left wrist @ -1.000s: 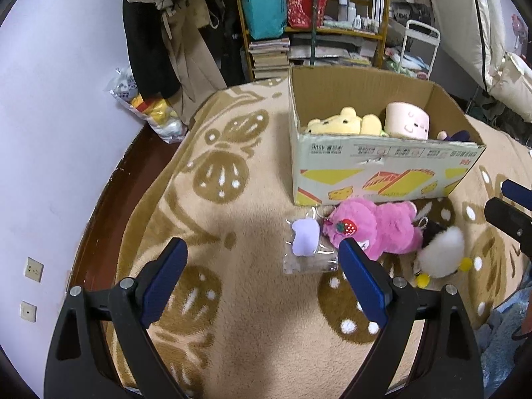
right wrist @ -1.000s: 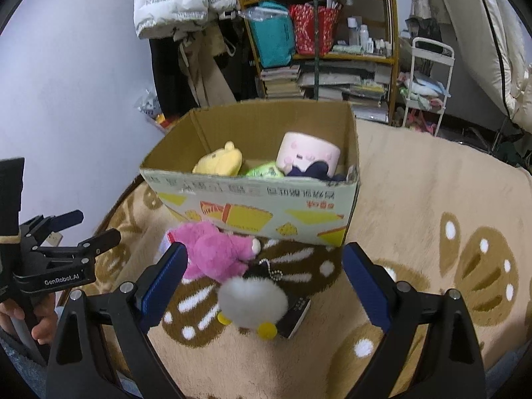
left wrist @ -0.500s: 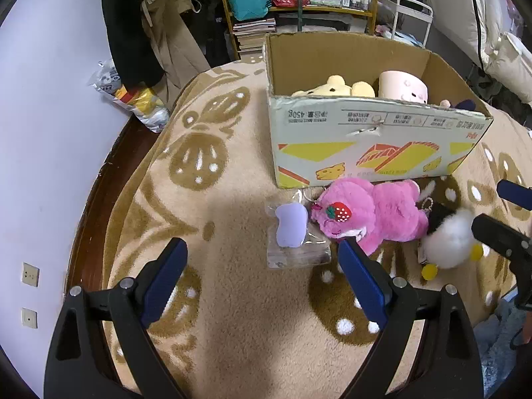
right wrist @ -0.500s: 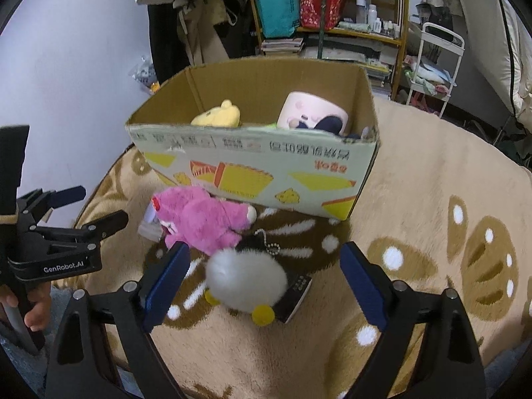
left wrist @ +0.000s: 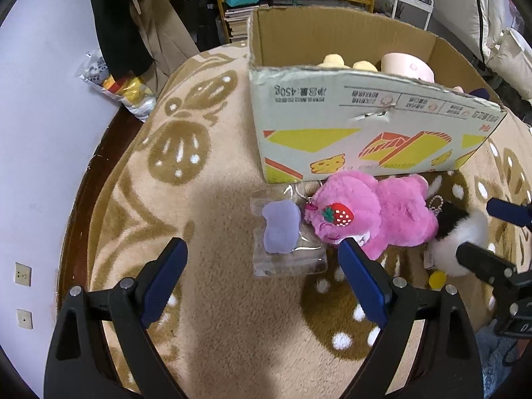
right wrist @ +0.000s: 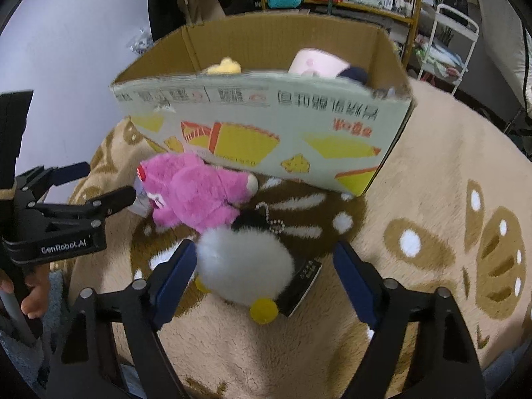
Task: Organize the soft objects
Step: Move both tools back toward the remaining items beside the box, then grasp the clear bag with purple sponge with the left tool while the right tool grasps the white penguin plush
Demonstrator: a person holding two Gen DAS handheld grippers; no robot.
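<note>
Cardboard box [left wrist: 365,139] sits on the rug [left wrist: 212,179], plushies inside. Right against its near side lies the bear plush [left wrist: 375,212]; bagged pouch [left wrist: 282,232] touching its left, fluffy plush [right wrist: 246,262] just near-right of it.

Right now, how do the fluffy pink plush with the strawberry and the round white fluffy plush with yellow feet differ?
The pink plush is long and lies stretched along the cardboard box; the white plush is round and compact. The pink plush has a red strawberry on its head; the white plush has yellow feet and a bead chain. The white plush sits between the closing jaws of the right gripper; the pink plush lies outside them. Both rest on the tan patterned carpet, outside the box.
</note>
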